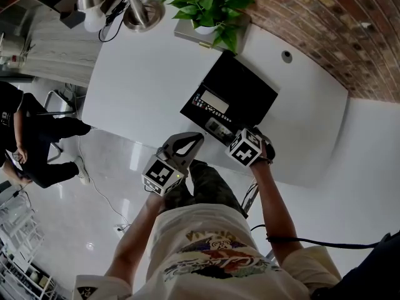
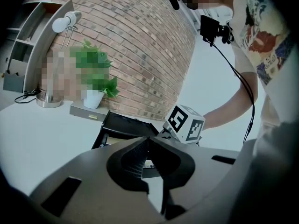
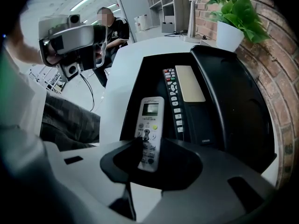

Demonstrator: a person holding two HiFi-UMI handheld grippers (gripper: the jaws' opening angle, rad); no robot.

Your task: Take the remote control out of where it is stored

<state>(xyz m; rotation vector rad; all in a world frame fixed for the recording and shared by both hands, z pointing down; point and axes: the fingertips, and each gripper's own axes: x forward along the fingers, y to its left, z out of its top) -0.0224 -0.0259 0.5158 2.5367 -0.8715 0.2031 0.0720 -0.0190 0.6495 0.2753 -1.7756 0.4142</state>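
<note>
An open black case (image 1: 247, 86) lies on the white table (image 1: 137, 80). In it lie a white remote control (image 3: 149, 118) with a small screen, a black remote (image 3: 172, 90) and a beige pad (image 3: 189, 83). My right gripper (image 3: 148, 148) points steeply down over the case's near end, and its jaws sit on either side of the white remote's lower end and touch it. In the head view the white remote (image 1: 215, 128) shows just beyond that gripper (image 1: 226, 136). My left gripper (image 1: 197, 137) hovers off the table's front edge, shut and holding nothing, its fingertips (image 2: 148, 141) meeting.
A potted plant (image 1: 206, 5) and a desk lamp (image 1: 140, 8) stand at the table's far edge, by a brick wall (image 1: 337, 24). A person in dark clothes (image 1: 37, 142) sits to the left. Cables run over the floor (image 1: 94, 186).
</note>
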